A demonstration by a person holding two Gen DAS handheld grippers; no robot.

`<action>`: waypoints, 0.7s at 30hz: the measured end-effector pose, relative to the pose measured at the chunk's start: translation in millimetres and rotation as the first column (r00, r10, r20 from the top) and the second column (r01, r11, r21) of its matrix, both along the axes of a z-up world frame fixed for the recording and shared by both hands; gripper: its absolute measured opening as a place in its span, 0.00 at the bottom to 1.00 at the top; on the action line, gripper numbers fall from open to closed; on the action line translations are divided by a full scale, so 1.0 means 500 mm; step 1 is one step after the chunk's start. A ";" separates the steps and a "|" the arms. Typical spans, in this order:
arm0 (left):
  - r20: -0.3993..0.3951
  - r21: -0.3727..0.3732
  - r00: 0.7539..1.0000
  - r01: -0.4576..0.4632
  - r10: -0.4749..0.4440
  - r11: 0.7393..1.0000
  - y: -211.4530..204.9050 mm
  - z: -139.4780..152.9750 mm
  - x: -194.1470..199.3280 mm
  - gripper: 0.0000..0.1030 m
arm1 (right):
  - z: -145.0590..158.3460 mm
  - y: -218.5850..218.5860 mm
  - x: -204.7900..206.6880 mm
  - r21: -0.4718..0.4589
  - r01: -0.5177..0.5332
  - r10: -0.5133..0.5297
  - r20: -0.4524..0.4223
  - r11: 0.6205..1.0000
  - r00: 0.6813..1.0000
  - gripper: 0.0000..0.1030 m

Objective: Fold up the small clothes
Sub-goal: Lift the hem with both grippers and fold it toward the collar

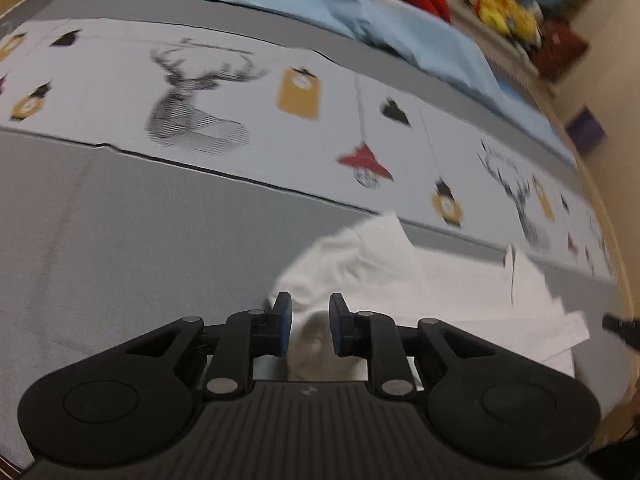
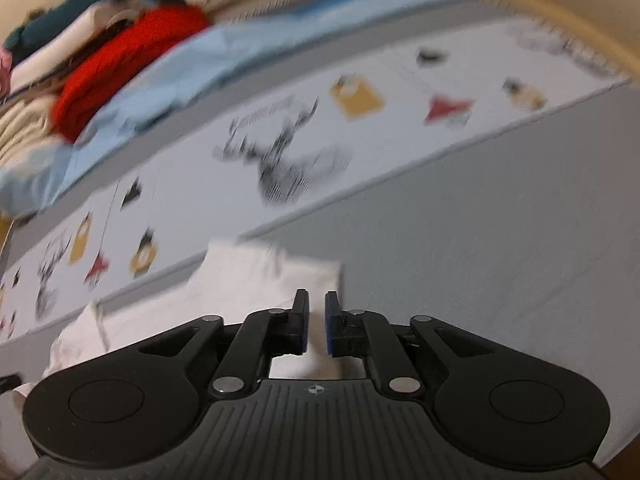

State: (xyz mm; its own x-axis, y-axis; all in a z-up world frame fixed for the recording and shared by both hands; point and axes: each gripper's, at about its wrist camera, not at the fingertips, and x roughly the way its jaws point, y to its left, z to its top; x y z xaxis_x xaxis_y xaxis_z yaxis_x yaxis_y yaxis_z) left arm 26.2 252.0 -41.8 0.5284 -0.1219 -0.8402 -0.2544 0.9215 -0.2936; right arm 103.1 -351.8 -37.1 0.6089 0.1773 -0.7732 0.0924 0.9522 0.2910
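While both views are smeared with blur, a white garment (image 1: 384, 276) lies on the grey cloth (image 1: 140, 248) beside a printed strip (image 1: 248, 120). Over it, the left gripper (image 1: 309, 322) and right gripper (image 2: 316, 320) stand slightly parted, pinching nothing.

A garment (image 1: 420, 280) lies on the sheet (image 1: 140, 240), just before a printed strip (image 1: 240, 120) that runs across it. Beyond the strip lies a cloth (image 1: 360, 12), with a pile of clothes (image 2: 120, 60) on and behind it. The left gripper (image 1: 310, 320) hangs over the garment's left end, the right gripper (image 2: 316, 320) over its right end.
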 end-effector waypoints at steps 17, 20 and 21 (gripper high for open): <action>-0.095 0.106 0.962 0.265 -0.255 0.958 -0.069 -0.051 0.018 0.47 | -0.096 0.076 0.003 -0.190 -0.392 0.361 -0.177 0.900 0.915 0.28; -0.111 0.137 0.956 0.286 -0.272 0.949 -0.084 -0.061 0.038 0.47 | -0.093 0.102 0.017 -0.210 -0.420 0.390 -0.172 0.883 0.905 0.28; -0.114 0.147 0.954 0.292 -0.277 0.945 -0.088 -0.064 0.045 0.47 | -0.091 0.105 0.021 -0.212 -0.423 0.393 -0.168 0.881 0.904 0.28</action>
State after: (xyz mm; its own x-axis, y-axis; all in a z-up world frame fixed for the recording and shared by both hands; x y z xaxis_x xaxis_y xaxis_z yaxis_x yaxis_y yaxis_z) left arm 48.7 208.0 -73.9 0.4123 -0.1163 -0.9036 0.0070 0.9922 -0.1245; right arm 113.6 -299.1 -82.6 0.4253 0.1928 -0.8843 -0.3004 0.9517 0.0631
